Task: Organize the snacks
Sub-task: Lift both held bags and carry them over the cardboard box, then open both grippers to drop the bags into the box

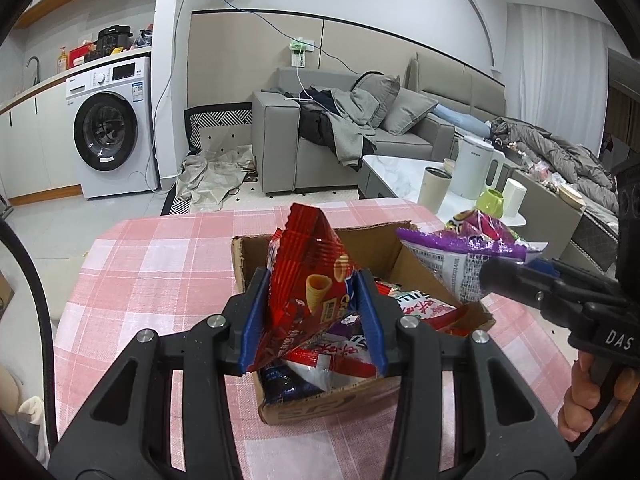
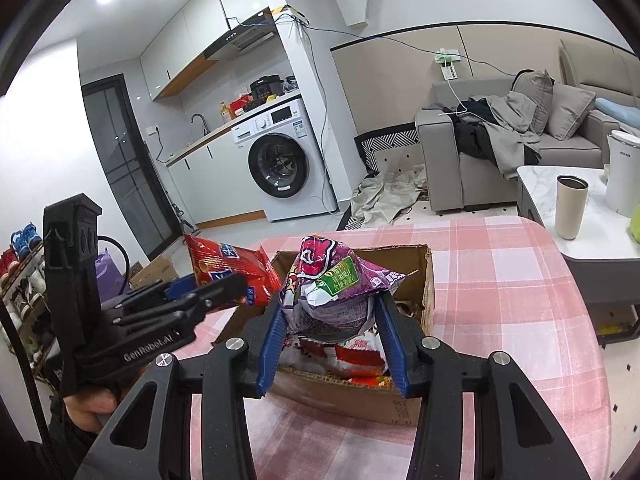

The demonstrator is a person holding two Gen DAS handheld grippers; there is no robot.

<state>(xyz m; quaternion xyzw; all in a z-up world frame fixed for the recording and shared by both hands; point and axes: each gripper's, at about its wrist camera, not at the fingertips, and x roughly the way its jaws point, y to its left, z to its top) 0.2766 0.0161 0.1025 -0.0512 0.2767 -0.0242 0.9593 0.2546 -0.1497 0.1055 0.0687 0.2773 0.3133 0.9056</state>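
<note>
left gripper [image 1: 314,316] clamps a red bag [image 1: 312,276], right gripper [image 2: 334,334] a purple bag [image 2: 328,292], both above the box [image 2: 344,394] mid-table [image 1: 160,264]. step looks like sorting; next, probably carry each bag to its spot.

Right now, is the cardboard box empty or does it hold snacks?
It holds snacks: the open box shows several packets inside, below the red bag in the left gripper.
</note>
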